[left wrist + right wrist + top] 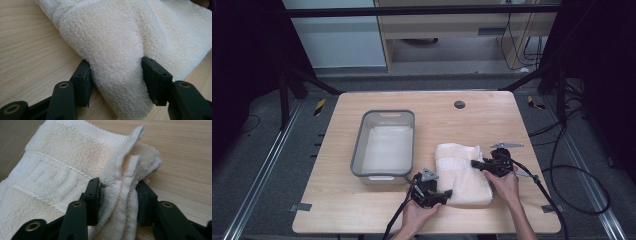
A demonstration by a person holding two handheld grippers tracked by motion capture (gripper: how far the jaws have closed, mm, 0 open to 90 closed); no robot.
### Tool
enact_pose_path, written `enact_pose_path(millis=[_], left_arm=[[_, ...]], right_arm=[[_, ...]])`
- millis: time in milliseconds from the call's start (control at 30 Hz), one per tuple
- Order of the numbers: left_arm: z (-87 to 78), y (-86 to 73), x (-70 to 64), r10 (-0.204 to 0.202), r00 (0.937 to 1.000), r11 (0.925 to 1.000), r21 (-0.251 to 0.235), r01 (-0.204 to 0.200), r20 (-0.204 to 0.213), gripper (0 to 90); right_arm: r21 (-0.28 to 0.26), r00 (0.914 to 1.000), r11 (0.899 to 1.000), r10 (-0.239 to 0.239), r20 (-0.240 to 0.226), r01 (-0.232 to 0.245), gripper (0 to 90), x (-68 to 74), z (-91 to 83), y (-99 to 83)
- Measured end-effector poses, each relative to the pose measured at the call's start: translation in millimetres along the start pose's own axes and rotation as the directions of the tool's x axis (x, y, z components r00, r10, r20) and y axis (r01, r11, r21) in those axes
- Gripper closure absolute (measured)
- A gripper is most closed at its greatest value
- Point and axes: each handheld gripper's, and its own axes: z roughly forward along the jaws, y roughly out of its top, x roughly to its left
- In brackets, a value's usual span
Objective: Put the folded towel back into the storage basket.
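1. The left gripper (116,85) has its jaws partly closed on a thick folded corner of the towel (120,45) — the terry bulges between the two pads, so it is clamped on cloth, not empty.
2. The right gripper (118,200) is likewise pinched on the towel (62,170), here on a bunched hem with one flap standing up above the jaws.
3. In the high view the left gripper (432,192) sits at the towel's near-left corner and the right gripper (492,165) at its right edge; the towel (462,172) lies folded on the wooden table (492,120), just right of the grey bin (384,142).
4. The towel looks soft, limp and light — it should sag and unfold if lifted, so corners and hems are the sound places to hold, gathering all layers.
5. The bin looks empty, with a pale floor.
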Motion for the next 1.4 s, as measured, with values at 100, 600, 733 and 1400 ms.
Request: enact_pose_path(millis=[100,600,733,1400], left_arm=[[-0.8,0.6,-0.2,-0.001,1.0000,1.0000,0.005,0.001,0.009,49.3],[-7.8,6.2,-1.8,-0.008,0.9996,1.0000,-0.004,0.009,0.027,63.5],[-10.6,7.5,-4.0,-0.006,0.9993,0.9999,-0.011,0.007,0.038,64.1],[-43.1,20.2,-17.3,0.064,0.9963,0.9953,-0.077,-0.059,0.058,64.4]], right_arm=[[-0.007,1.0000,1.000,-0.007,-0.003,0.007,64.7,0.4,-0.5,-0.1],[-0.025,0.9999,1.000,0.011,-0.010,-0.012,70.1,2.1,-6.5,1.8],[-0.025,0.9999,1.000,0.009,-0.009,-0.009,70.1,3.0,-9.5,2.2],[-0.133,0.9991,0.991,-0.029,-0.030,0.025,69.8,18.6,-48.8,10.3]])
